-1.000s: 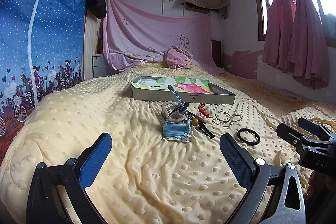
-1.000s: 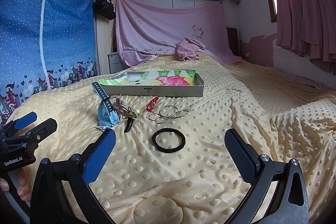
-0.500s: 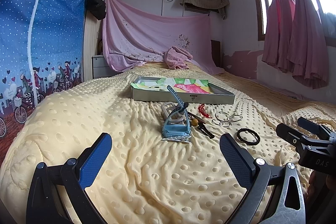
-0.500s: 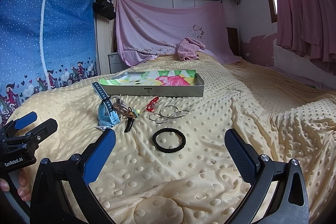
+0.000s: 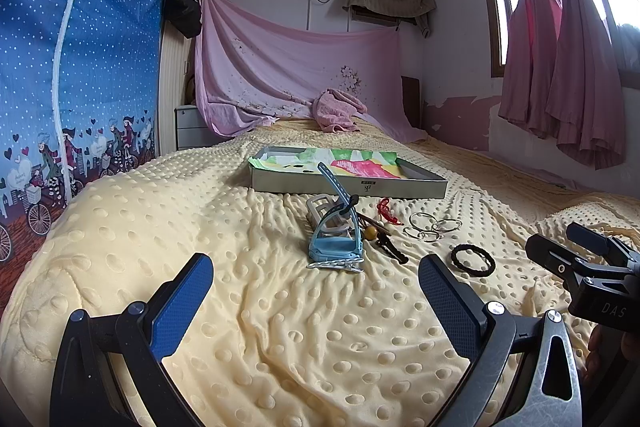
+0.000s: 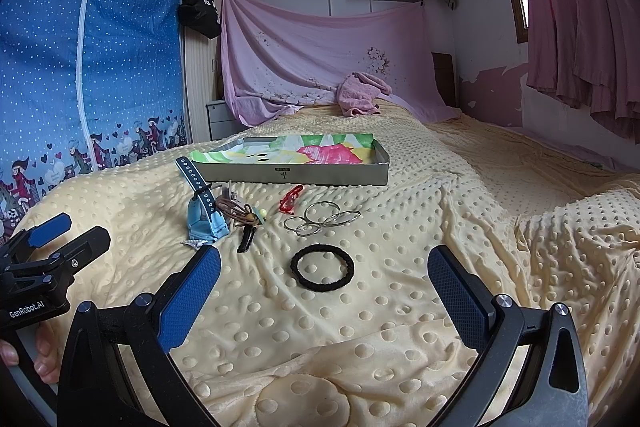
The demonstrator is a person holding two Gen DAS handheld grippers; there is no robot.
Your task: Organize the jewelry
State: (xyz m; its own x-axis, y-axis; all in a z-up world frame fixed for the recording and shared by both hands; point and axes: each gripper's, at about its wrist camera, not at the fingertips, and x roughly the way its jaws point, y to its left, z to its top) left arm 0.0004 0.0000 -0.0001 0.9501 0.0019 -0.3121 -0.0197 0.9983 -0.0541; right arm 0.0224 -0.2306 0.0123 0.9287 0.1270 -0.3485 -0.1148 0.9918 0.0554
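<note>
Spread wide, holding nothing: left gripper (image 5: pixel 316 297) and right gripper (image 6: pixel 324 285), low over dimpled yellow blanket (image 6: pixel 400 307). Mid-frame: braided black hair tie (image 6: pixel 322 267), thin metal rings (image 6: pixel 320 218), rubbery blue watch (image 6: pixel 204 215), below shallow rectangular tray (image 6: pixel 296 174).

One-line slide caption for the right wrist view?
Open right gripper hovers before a black hair tie, with bangles and tray beyond.

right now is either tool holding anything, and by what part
Nothing is held. The left tool and right tool are both open above the yellow dotted blanket; the black braided hair tie lies untouched.
</note>
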